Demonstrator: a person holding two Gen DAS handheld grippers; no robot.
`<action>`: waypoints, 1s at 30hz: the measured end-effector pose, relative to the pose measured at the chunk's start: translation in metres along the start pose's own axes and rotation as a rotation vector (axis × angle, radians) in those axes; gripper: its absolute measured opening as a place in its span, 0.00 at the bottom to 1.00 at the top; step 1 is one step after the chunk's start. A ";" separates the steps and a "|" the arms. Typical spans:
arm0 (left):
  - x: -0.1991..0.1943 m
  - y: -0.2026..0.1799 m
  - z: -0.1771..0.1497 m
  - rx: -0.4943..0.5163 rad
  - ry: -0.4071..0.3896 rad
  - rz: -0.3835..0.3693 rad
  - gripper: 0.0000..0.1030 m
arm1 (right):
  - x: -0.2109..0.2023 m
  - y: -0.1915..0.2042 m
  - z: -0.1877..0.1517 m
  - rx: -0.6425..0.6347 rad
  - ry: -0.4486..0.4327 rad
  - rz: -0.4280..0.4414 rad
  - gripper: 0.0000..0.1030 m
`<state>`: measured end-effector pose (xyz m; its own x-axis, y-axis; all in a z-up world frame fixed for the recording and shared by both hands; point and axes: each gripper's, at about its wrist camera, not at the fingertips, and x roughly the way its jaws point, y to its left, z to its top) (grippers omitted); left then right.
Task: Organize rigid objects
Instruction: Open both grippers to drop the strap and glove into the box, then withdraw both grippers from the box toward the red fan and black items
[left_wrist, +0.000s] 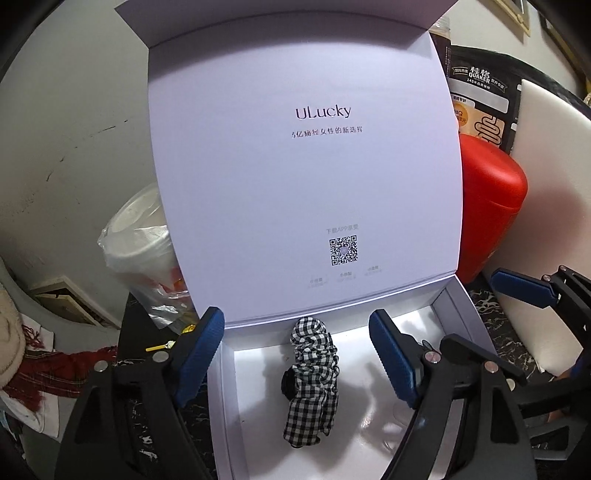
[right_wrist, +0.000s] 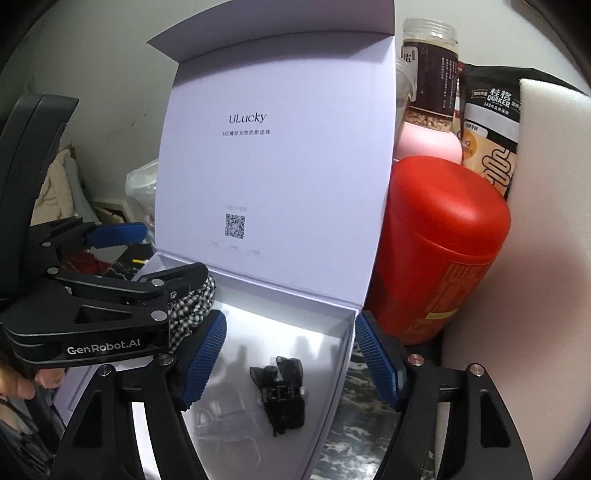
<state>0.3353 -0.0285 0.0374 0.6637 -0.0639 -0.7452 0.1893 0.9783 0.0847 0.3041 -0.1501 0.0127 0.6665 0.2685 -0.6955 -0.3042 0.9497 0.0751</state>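
Note:
A white box (left_wrist: 458, 314) stands with its lid (left_wrist: 303, 166) propped upright. On its floor lies a black-and-white checked scrunchie (left_wrist: 312, 376) with a small dark item tucked against its left side. My left gripper (left_wrist: 297, 328) hangs open over the scrunchie, its pads clear of it on either side. In the right wrist view, a black hair clip (right_wrist: 280, 391) lies on the box floor (right_wrist: 295, 332) beside a clear item (right_wrist: 218, 419). My right gripper (right_wrist: 291, 328) is open above the clip and holds nothing. The left gripper (right_wrist: 173, 251) shows there, over the scrunchie (right_wrist: 195, 306).
A red canister (right_wrist: 436, 251) stands close against the box's right side. Behind it are a pink bottle (right_wrist: 428, 144), a grain jar (right_wrist: 430, 74) and a Quaker bag (right_wrist: 491, 129). A white foam board (right_wrist: 546, 184) stands to the right. A plastic bag (left_wrist: 147, 251) sits left on the dark marble tabletop (right_wrist: 354, 443).

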 end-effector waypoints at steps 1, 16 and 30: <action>-0.001 0.000 0.000 -0.002 0.001 -0.001 0.78 | -0.002 0.000 0.000 0.000 -0.002 0.000 0.71; -0.059 0.000 0.006 0.000 -0.063 0.028 0.78 | -0.062 0.002 0.004 0.007 -0.069 -0.002 0.71; -0.141 -0.003 -0.012 -0.012 -0.161 0.023 0.79 | -0.137 0.029 0.004 -0.023 -0.152 -0.041 0.71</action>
<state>0.2322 -0.0196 0.1344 0.7757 -0.0710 -0.6271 0.1647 0.9820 0.0925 0.2068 -0.1591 0.1127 0.7736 0.2524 -0.5813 -0.2887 0.9569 0.0314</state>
